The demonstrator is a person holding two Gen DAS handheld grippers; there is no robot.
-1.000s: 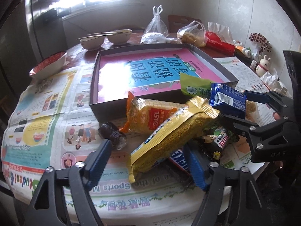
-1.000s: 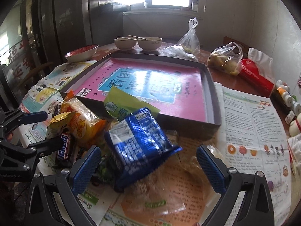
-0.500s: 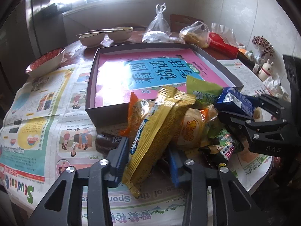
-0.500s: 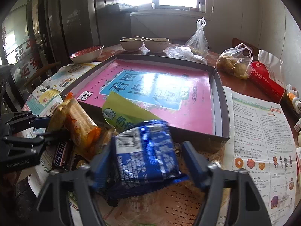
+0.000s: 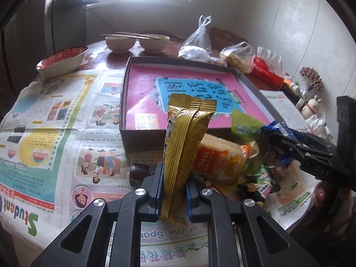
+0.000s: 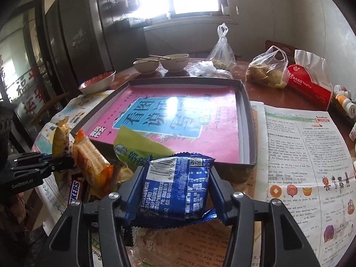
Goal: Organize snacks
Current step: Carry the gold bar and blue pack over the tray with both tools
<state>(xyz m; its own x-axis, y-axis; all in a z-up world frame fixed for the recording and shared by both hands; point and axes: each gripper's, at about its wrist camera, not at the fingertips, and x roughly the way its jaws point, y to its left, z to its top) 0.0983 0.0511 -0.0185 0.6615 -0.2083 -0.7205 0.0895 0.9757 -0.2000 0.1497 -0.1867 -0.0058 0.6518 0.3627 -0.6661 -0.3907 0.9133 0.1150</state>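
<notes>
My left gripper [image 5: 172, 191] is shut on a long gold snack packet [image 5: 184, 142] and holds it upright above the snack pile. My right gripper [image 6: 175, 191] is shut on a blue foil snack packet [image 6: 175, 189], lifted just in front of the tray. The dark shallow tray [image 5: 142, 138] with a pink and blue book cover inside lies behind the pile; it also shows in the right wrist view [image 6: 247, 166]. An orange cracker pack [image 5: 220, 160], a green packet [image 6: 138, 153] and a Snickers bar [image 6: 74, 189] lie in the pile.
Newspaper [image 5: 51, 120] covers the round table. Two bowls with chopsticks [image 5: 135, 41], a red-patterned bowl [image 5: 62, 61], plastic bags [image 6: 267, 69], a red tissue pack [image 6: 309, 86] and small bottles [image 6: 344, 102] stand behind and right of the tray.
Both grippers closed from wide open onto their packets and lifted them: the left tipped the gold packet upright, the right raised the blue packet.
</notes>
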